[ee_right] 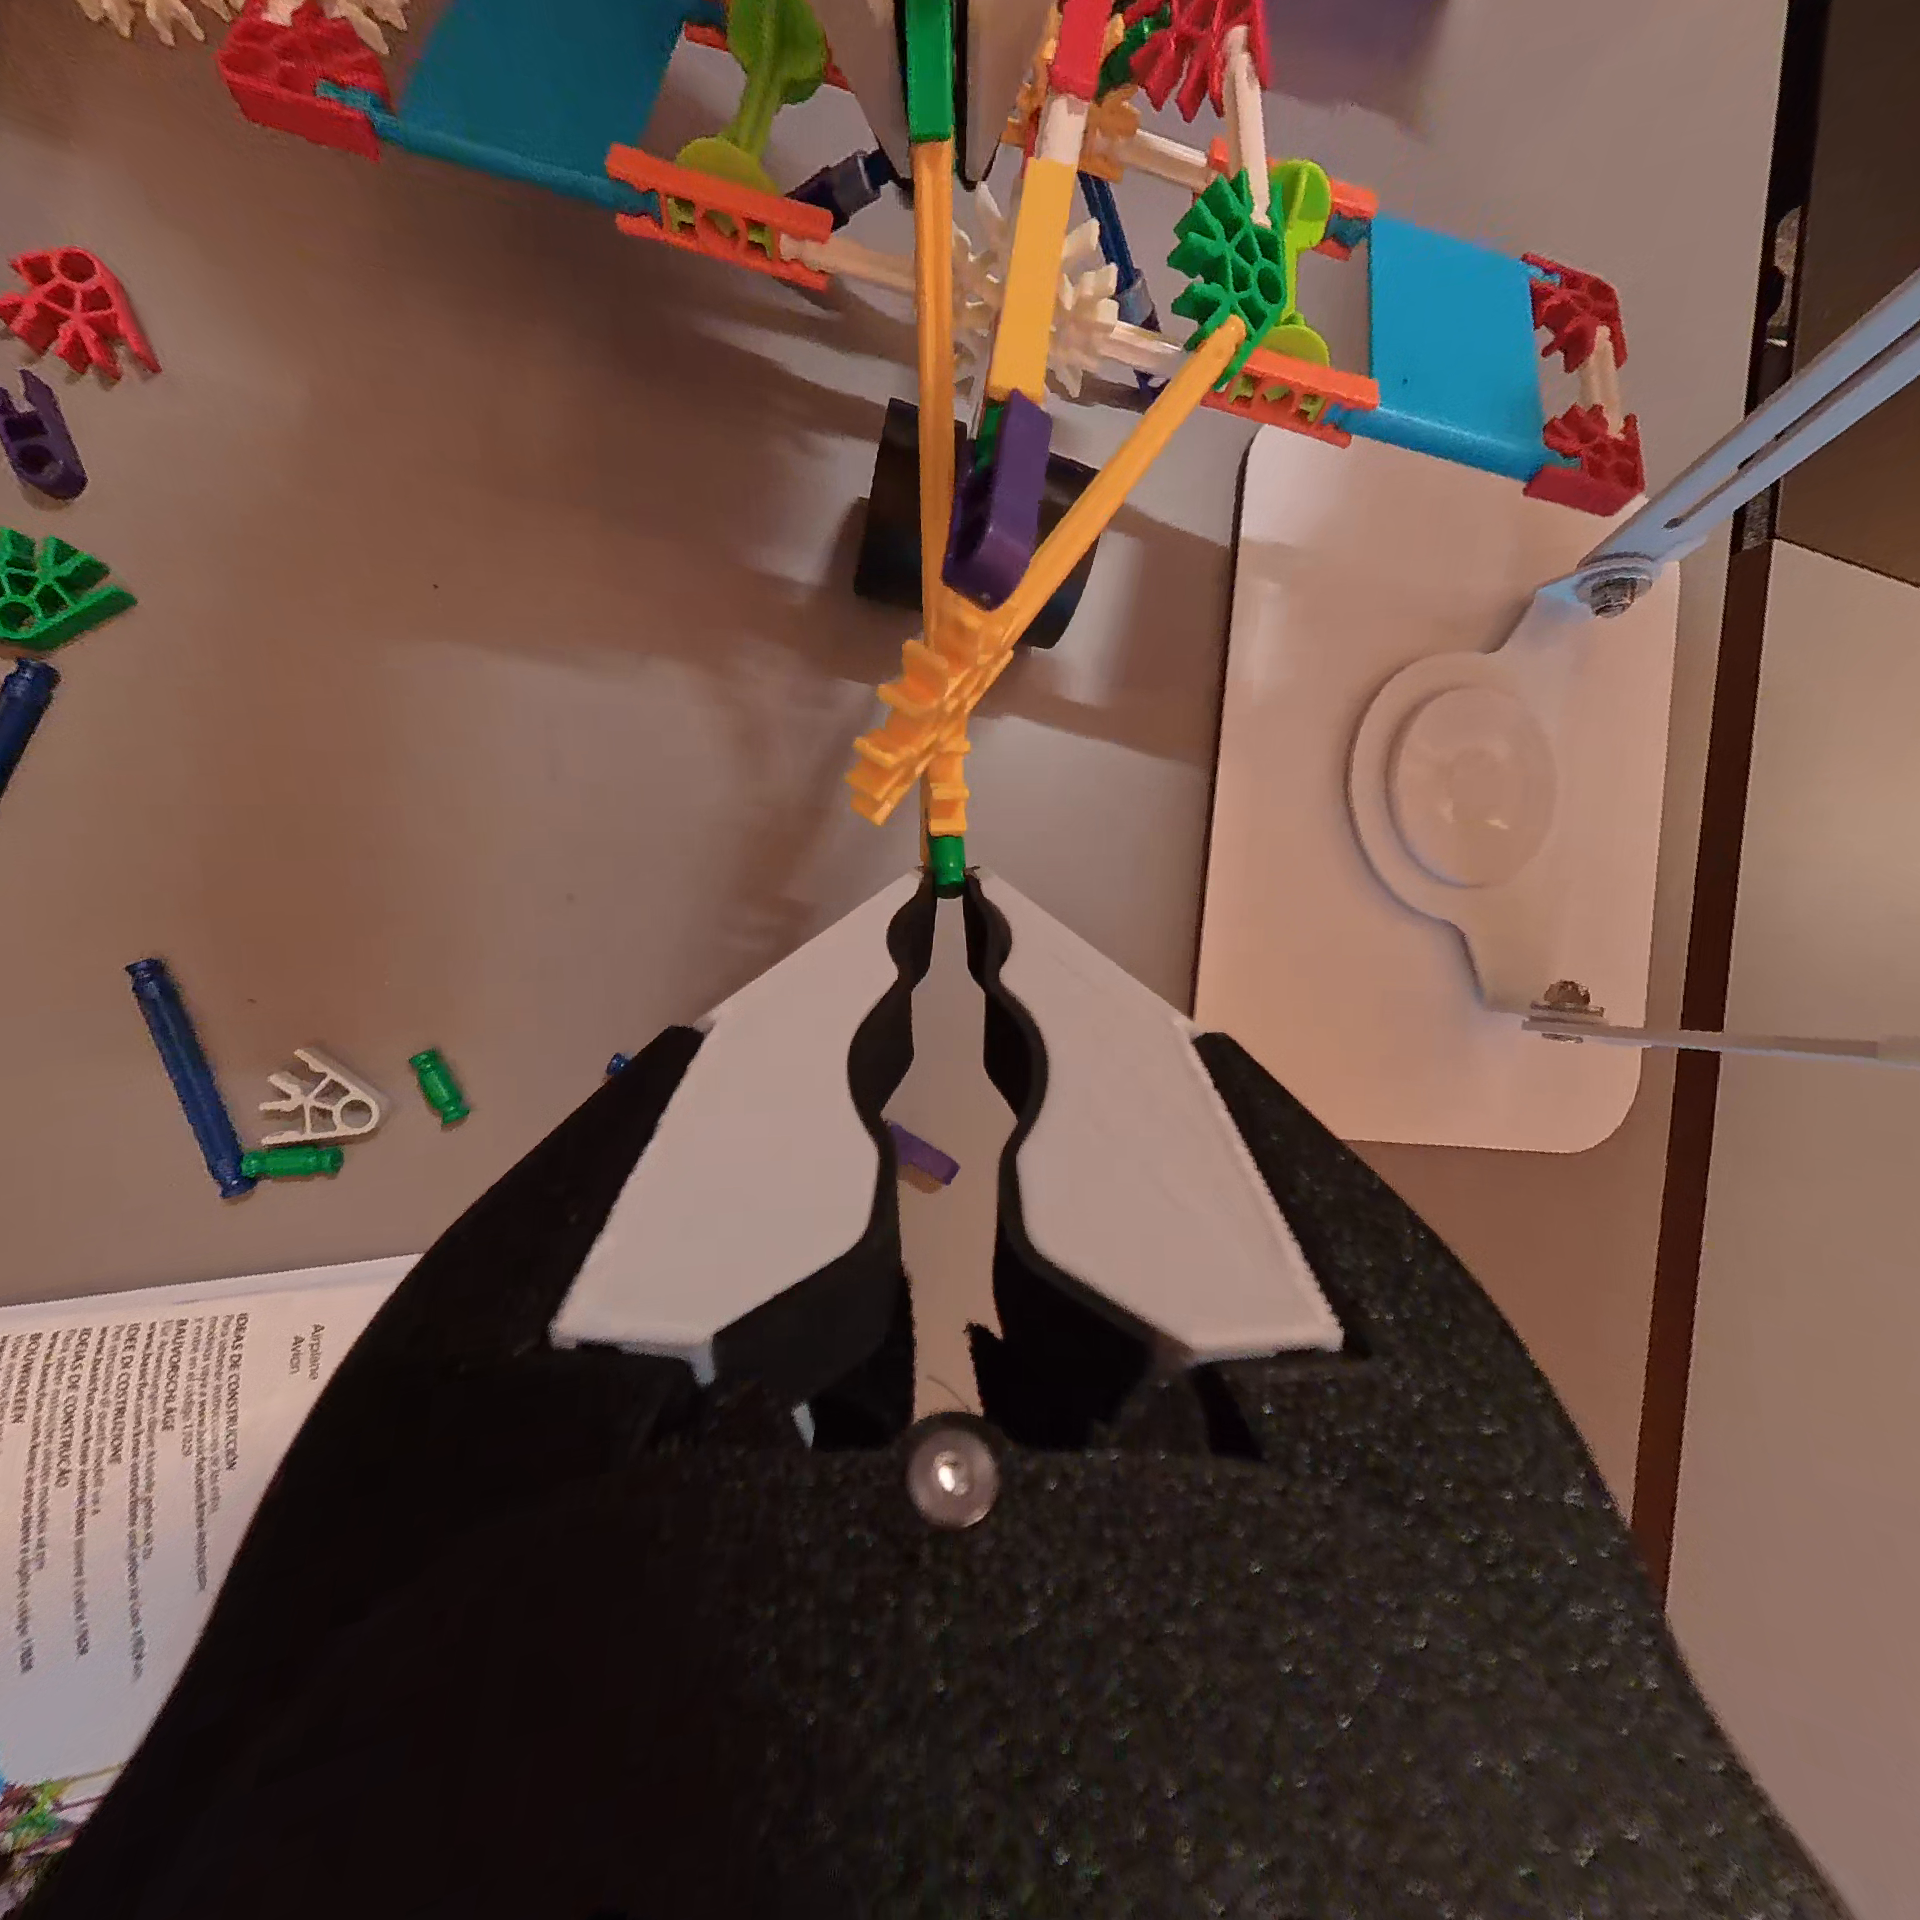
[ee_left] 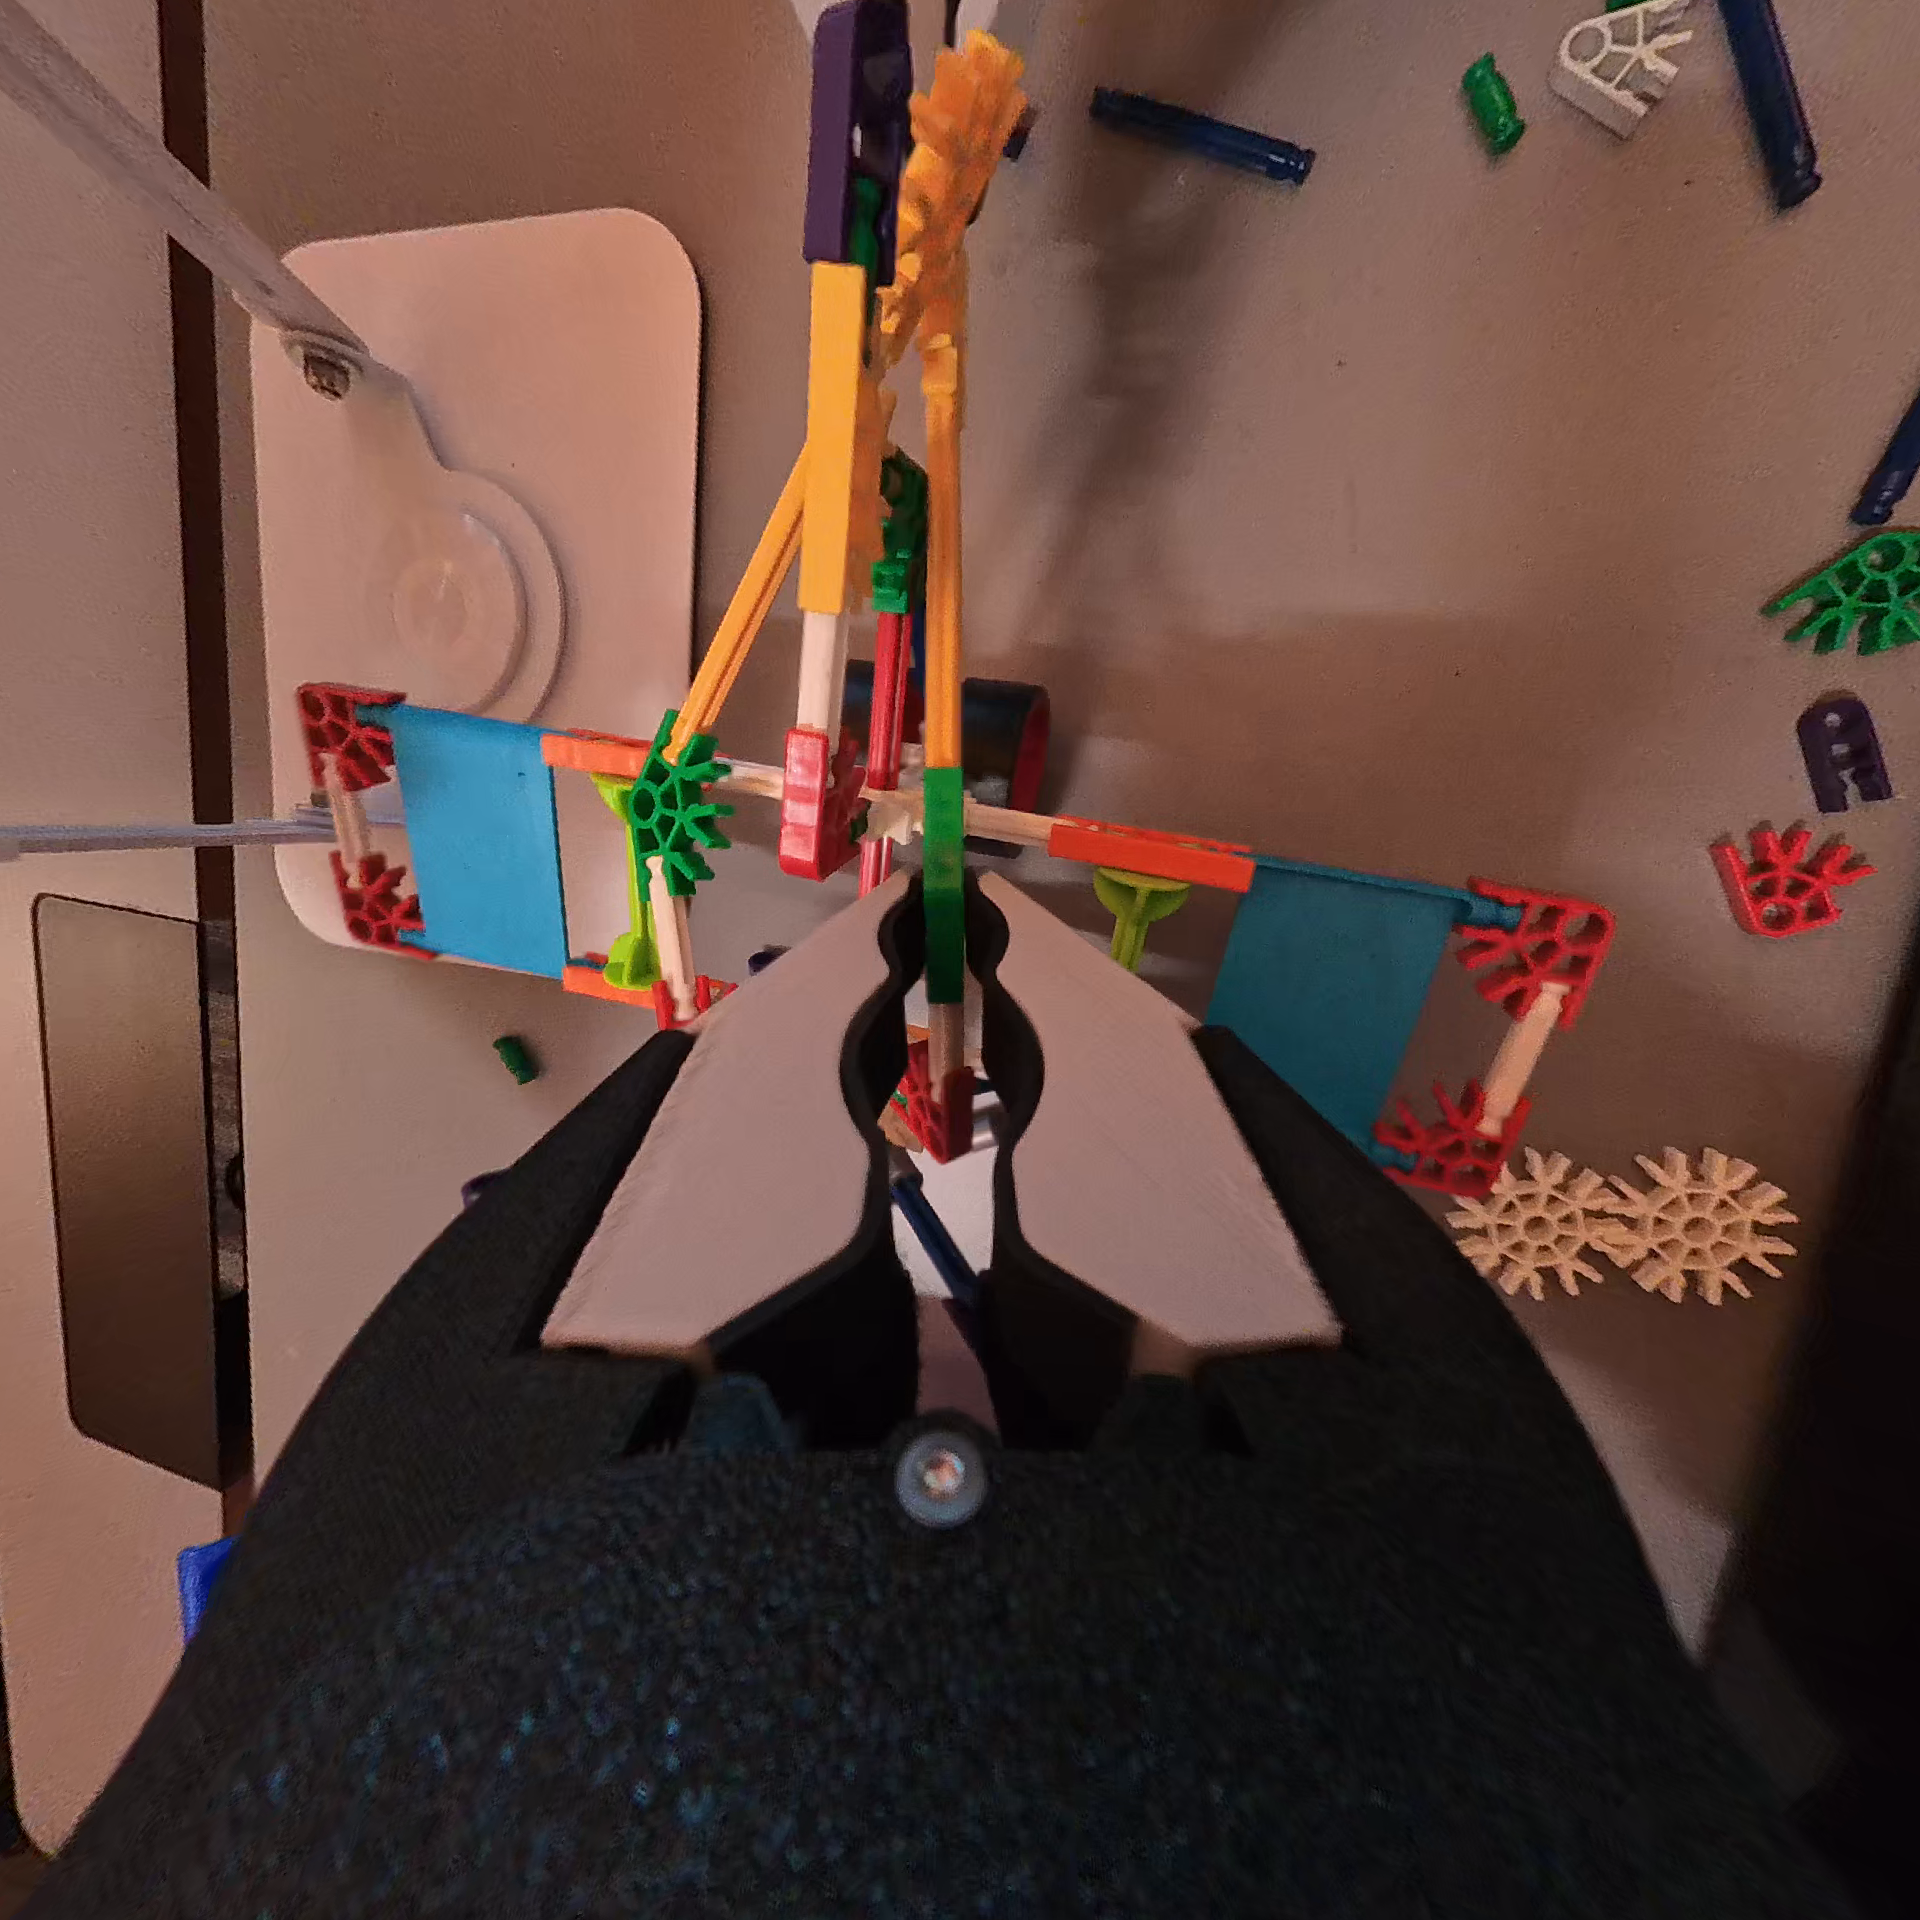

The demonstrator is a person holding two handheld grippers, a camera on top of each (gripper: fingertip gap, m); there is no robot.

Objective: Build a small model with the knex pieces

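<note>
Left wrist view: left claw (ee_left: 943, 904) clamped on a green block (ee_left: 943, 883) in the middle of a toy plane (ee_left: 831, 810), model held above the table (ee_left: 1351, 416). Blue wing panels (ee_left: 478, 831) run out to either side, red corner pieces (ee_left: 1532, 951) at the wingtips, yellow rods (ee_left: 940, 582) converging away from the claw toward an orange toothed connector (ee_left: 961, 114). Loose on the table near the right edge: two cream snowflake pieces (ee_left: 1621, 1226), a red connector (ee_left: 1787, 878), a green connector (ee_left: 1860, 592), dark blue rods (ee_left: 1200, 135). A white plate with a suction cup (ee_left: 468, 582) lies under the left wing. Right wrist view: right claw (ee_right: 945, 883) pinched together on a short green rod (ee_right: 945, 862), its far end touching the orange toothed connector (ee_right: 920, 717) at the model's tail; whether it is seated, cannot tell. A purple clip (ee_right: 992, 509) sits just beyond. A printed booklet (ee_right: 125, 1455) lies at the near left corner, with spare rods (ee_right: 182, 1070) nearby.
</note>
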